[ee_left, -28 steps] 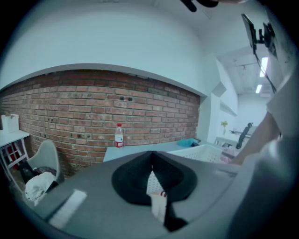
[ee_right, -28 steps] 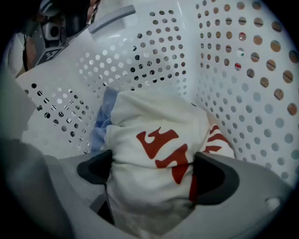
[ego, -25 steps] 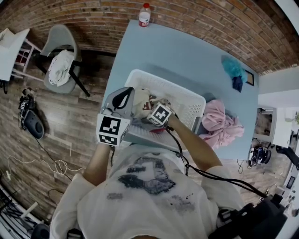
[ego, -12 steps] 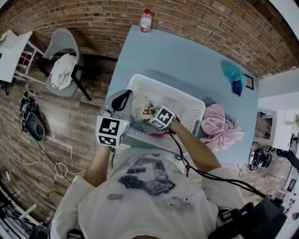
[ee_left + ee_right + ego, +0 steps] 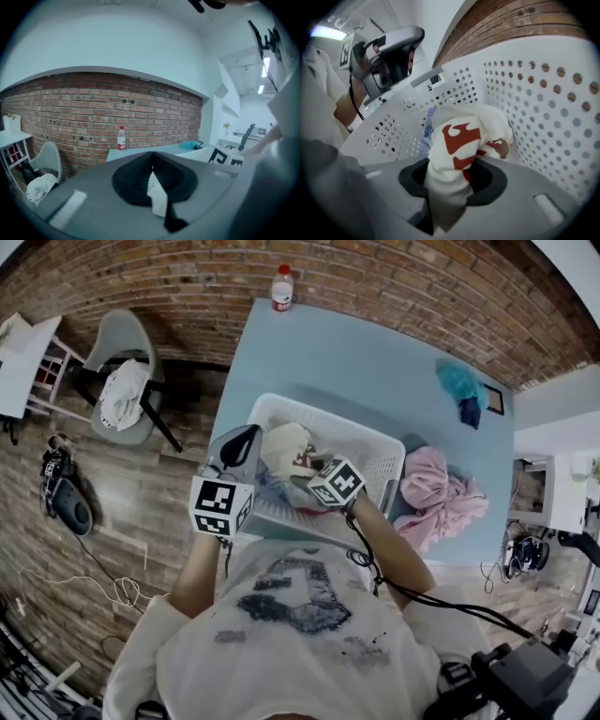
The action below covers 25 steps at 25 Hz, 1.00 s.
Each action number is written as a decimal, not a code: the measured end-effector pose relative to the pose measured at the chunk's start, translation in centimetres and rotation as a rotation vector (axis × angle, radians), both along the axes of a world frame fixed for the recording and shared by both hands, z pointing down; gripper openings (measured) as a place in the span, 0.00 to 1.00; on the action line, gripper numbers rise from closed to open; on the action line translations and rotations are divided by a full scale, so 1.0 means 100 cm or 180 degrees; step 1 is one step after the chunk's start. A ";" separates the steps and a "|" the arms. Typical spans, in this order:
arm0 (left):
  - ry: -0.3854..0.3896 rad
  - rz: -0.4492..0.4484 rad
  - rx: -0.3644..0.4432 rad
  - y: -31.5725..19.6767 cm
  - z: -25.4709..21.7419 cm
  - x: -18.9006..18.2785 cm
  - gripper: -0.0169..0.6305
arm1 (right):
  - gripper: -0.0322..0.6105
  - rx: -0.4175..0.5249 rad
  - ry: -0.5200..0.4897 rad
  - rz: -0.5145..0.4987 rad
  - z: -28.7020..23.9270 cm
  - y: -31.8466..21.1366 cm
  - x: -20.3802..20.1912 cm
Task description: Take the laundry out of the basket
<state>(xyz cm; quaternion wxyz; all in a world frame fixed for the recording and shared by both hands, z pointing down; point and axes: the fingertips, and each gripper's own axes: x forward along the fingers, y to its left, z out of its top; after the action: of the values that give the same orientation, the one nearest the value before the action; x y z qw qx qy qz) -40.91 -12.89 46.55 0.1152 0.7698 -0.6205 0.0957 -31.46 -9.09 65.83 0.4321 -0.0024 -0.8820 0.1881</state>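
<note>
A: What's nearest?
B: The left tool [image 5: 152, 183], closed and empty, by the near left corner of the basket [image 5: 375, 454]. The right tool [image 5: 449, 187] has just been closing and pinches a white garment [image 5: 457, 140] with red print, inside the basket
A: And beyond?
B: On the counter [image 5: 356, 352], pink clothes [image 5: 436, 498] just right of the basket, a teal cloth [image 5: 459, 381] farther right, a bottle [image 5: 281, 287] at the far edge

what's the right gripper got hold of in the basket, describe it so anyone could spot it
On the light blue table stands a white perforated basket. At its left end is a bunched cream garment, between the right gripper's jaws, which have just been closing on it. Its red print sets it apart from the plain pink heap beside the basket.
</note>
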 end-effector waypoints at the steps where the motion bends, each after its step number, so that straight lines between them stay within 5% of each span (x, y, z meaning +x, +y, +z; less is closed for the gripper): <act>1: -0.0007 0.0003 -0.0001 0.000 0.000 0.001 0.01 | 0.30 0.0005 -0.0083 0.0112 -0.009 -0.004 0.001; 13: -0.0090 0.0012 0.0040 0.007 -0.004 0.008 0.01 | 0.30 0.0409 -0.0784 0.1054 -0.101 -0.026 0.028; 25: -0.0223 0.0119 0.0298 0.007 -0.026 0.029 0.01 | 0.30 0.1092 -0.1123 0.1834 -0.171 -0.044 0.075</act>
<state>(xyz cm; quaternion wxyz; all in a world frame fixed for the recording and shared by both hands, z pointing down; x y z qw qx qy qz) -38.03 -12.15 43.97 0.0554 0.7820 -0.6134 0.0957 -24.00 -13.48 48.72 0.1971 0.2857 -0.9261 0.1481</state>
